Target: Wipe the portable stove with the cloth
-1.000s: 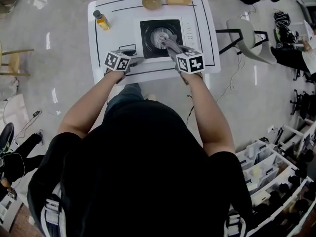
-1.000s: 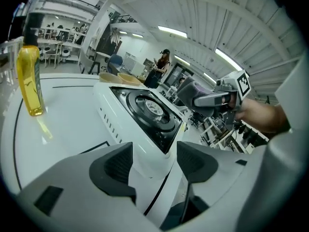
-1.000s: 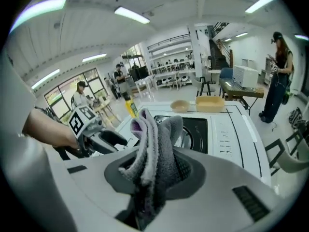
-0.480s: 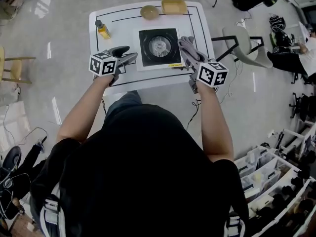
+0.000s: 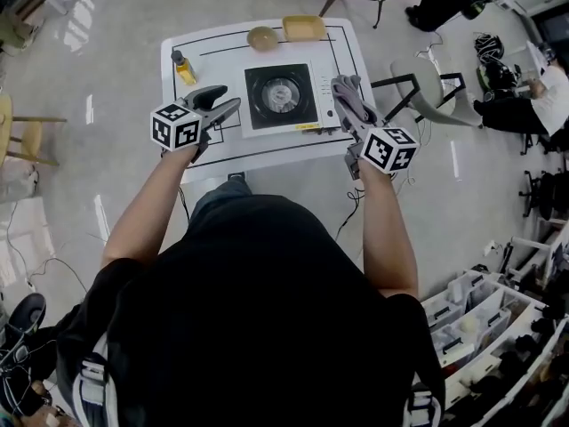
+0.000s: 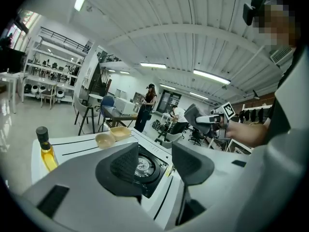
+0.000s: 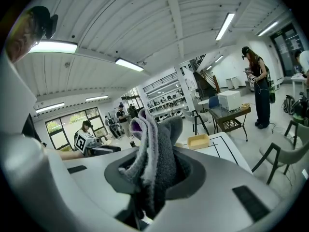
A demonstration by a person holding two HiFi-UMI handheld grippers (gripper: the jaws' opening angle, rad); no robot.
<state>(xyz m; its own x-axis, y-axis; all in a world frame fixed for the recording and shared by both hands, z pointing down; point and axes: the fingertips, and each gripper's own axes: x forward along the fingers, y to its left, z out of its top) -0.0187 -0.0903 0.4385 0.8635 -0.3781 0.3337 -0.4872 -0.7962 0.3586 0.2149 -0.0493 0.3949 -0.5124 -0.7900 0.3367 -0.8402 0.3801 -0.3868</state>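
Observation:
The portable stove (image 5: pixel 281 94), white with a black top and a round burner, sits in the middle of the white table (image 5: pixel 267 151). My right gripper (image 5: pixel 347 107) hangs in the air over the stove's right edge. It is shut on a grey cloth (image 5: pixel 342 92), which bunches up between the jaws in the right gripper view (image 7: pixel 153 161). My left gripper (image 5: pixel 220 105) is raised to the left of the stove. Its jaws are closing with nothing between them, and the stove (image 6: pixel 143 164) shows through the gap in the left gripper view.
A small bottle of yellow oil (image 5: pixel 182 64) stands at the table's far left. A tan bowl (image 5: pixel 262 38) and a yellow tray (image 5: pixel 304 28) lie at the far edge. A grey chair (image 5: pixel 437 80) stands right of the table. Other people sit and stand around the room.
Both grippers have lifted away from the table and drawn apart. The right one took the cloth off the burner and out to the right. The left jaws have narrowed.

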